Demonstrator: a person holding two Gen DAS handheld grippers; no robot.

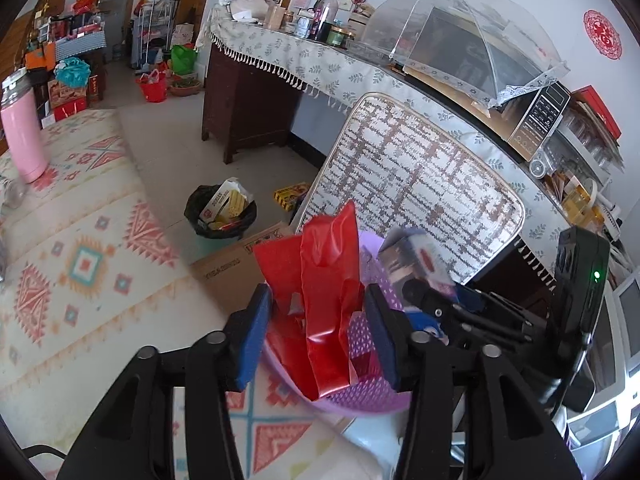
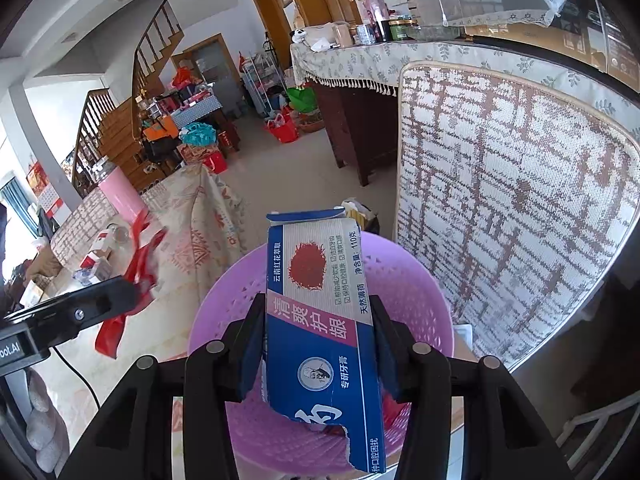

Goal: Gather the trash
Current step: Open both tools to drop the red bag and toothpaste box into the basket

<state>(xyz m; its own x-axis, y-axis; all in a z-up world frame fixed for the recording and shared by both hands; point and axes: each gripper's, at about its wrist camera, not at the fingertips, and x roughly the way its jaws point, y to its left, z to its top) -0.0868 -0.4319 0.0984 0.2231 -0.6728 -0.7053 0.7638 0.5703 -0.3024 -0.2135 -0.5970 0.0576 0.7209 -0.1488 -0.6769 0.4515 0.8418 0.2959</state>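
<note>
Toothpaste box pinched in right hand-held gripper over purple basket, left hand-held gripper pinching red wrapper.

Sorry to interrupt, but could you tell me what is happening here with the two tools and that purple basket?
A person is collecting trash with a handheld tool in each hand. The left tool is shut on a crumpled red plastic wrapper, and the right tool is shut on a torn blue toothpaste box. Both pieces hang over the purple basket, which stands on the patterned tablecloth beside a chair back. Neither piece has been let go yet.
</note>
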